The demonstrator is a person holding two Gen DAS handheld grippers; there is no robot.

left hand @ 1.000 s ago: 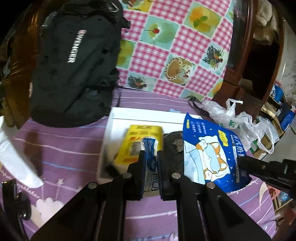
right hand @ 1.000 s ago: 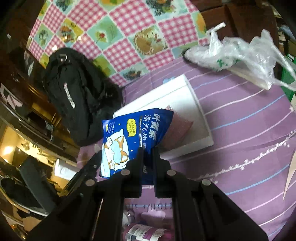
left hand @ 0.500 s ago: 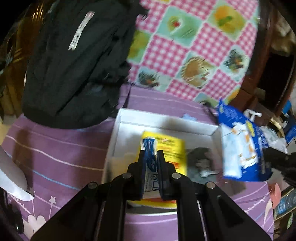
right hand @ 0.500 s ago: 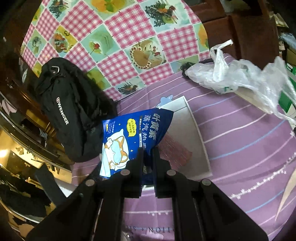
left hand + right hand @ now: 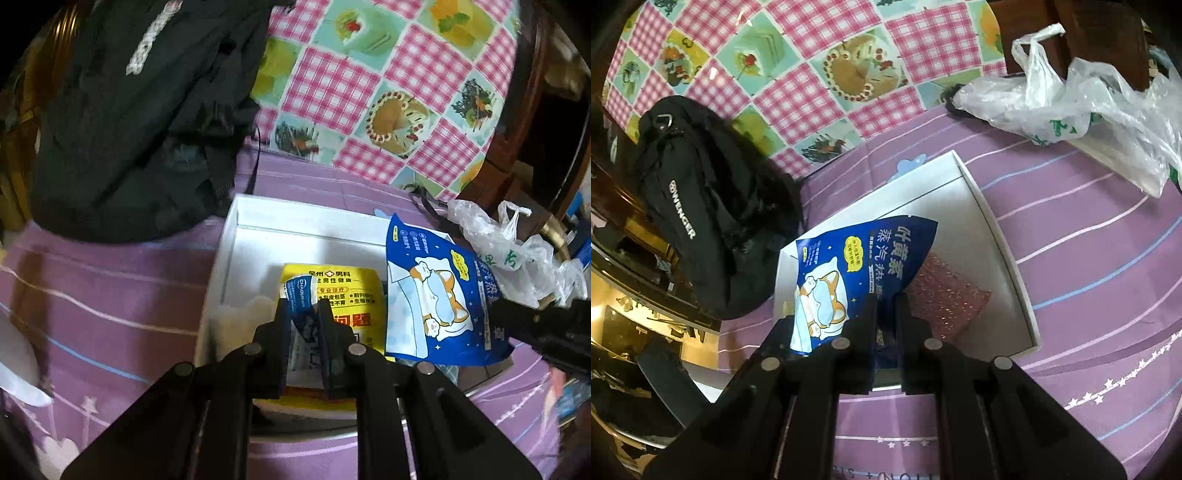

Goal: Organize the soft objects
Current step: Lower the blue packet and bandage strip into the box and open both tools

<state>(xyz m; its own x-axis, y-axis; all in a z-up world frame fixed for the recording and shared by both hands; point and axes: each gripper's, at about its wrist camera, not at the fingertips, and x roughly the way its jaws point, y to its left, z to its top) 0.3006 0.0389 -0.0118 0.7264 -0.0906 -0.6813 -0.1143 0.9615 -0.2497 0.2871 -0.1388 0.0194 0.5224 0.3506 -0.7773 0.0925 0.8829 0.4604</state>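
Note:
An open white box point(image 5: 258, 236) lies on the purple striped cloth. A yellow packet point(image 5: 347, 291) rests inside it. My left gripper point(image 5: 303, 304) hangs just over that packet; its jaws are opening, and a small blue-and-white packet point(image 5: 301, 295) stands loosely between them. My right gripper point(image 5: 885, 299) is shut on the lower edge of a blue pouch point(image 5: 857, 266) with a cartoon sleeping animal. It holds the blue pouch point(image 5: 436, 295) upright over the box's right side. A pink glittery pad point(image 5: 945, 299) lies in the white box point(image 5: 997, 236) behind the pouch.
A black backpack point(image 5: 129, 110) lies against the box's far left corner. A crumpled clear plastic bag point(image 5: 1071, 96) sits at the far right. A pink checked cloth point(image 5: 369, 92) covers the surface beyond. Dark wooden furniture point(image 5: 524, 110) stands at the right.
Both grippers have come down closer to the box. The left jaws have spread a little around the small packet. The blue pouch now sits over the box's right part.

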